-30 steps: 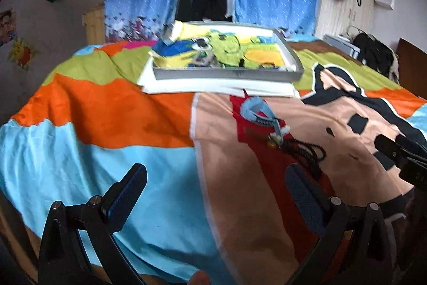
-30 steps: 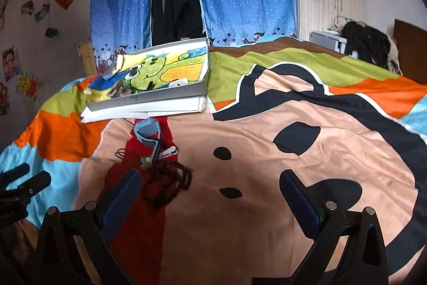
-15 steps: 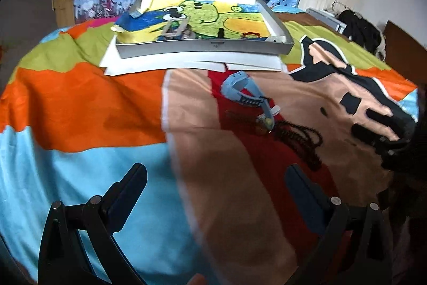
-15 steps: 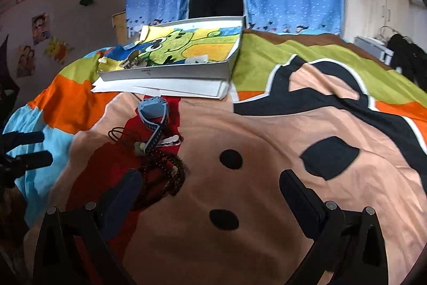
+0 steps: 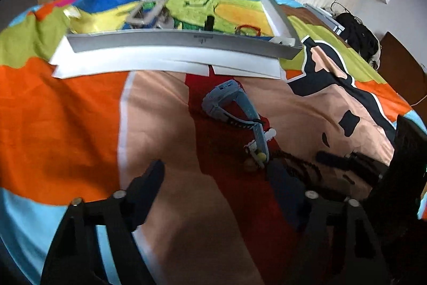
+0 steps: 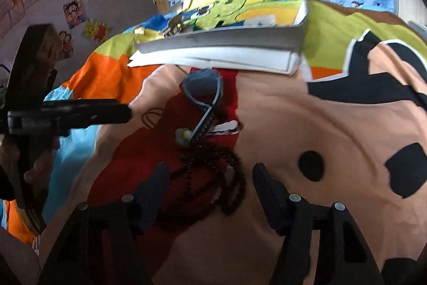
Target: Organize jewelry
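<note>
On the cartoon bedcover lie a pale blue watch [image 5: 232, 103] [image 6: 202, 87], a white hair clip [image 5: 269, 134] [image 6: 224, 127], a small bead piece [image 5: 256, 155] and a dark bead necklace [image 5: 301, 164] [image 6: 213, 172]. My left gripper [image 5: 216, 178] hovers low over the red patch, its jaws closing on nothing but cloth. Its right finger is beside the necklace. The jaws of my right gripper [image 6: 210, 175] are closing too, and the necklace lies between its fingers without being pressed. Each gripper shows in the other's view, the right gripper [image 5: 347, 162] and the left gripper [image 6: 80, 111].
A shallow white box [image 5: 186, 42] [image 6: 221, 39] with a cartoon lining sits on white sheets beyond the watch and holds a silver bangle [image 5: 144, 14], a red bracelet [image 5: 248, 30] and other pieces. A thin loop [image 6: 152, 116] lies left of the watch. Blue curtains and a wardrobe stand behind.
Both grippers have moved forward and tilted down towards the jewelry pile, which now looks larger. Both pairs of fingers stand closer together than before. The right gripper now straddles the dark necklace.
</note>
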A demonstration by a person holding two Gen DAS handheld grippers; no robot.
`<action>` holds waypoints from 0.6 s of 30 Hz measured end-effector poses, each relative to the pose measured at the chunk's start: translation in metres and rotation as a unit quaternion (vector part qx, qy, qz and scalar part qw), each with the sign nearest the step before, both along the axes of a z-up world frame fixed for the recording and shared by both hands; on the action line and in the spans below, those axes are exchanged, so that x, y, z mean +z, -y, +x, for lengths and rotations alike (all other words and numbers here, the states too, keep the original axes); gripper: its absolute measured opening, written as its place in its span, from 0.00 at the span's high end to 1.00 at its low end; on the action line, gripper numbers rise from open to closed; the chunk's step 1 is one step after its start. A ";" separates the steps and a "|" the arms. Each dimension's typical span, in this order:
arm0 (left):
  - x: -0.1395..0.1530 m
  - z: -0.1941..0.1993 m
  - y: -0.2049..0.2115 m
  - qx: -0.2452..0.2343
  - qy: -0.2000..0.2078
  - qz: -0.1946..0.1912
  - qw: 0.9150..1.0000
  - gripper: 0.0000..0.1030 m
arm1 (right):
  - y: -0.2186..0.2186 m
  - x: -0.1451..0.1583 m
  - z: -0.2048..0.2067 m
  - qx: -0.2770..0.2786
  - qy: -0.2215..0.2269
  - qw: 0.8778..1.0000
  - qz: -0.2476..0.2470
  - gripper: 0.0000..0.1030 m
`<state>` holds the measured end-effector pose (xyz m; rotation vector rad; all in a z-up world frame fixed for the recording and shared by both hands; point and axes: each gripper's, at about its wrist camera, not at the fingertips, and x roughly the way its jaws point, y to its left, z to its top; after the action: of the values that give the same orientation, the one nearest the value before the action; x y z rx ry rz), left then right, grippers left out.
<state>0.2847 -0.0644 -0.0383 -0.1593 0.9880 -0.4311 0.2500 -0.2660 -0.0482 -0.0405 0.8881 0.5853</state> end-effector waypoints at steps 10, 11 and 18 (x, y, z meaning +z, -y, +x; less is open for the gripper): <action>-0.022 0.035 -0.001 0.010 -0.087 -0.022 0.996 0.97 | -0.012 -0.020 0.016 -0.023 -0.047 0.998 -0.029 0.39; -0.021 0.033 -0.001 0.012 -0.083 -0.019 0.996 0.97 | -0.013 -0.020 0.016 -0.025 -0.047 0.998 -0.029 0.39; -0.018 0.011 0.002 -0.004 -0.066 -0.015 0.998 0.98 | -0.011 -0.022 0.005 -0.056 -0.065 0.996 -0.016 0.70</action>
<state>0.2957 -0.0662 -0.0563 -0.2131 1.1133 -0.4467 0.2549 -0.2554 -0.0701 0.0180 1.0205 0.4732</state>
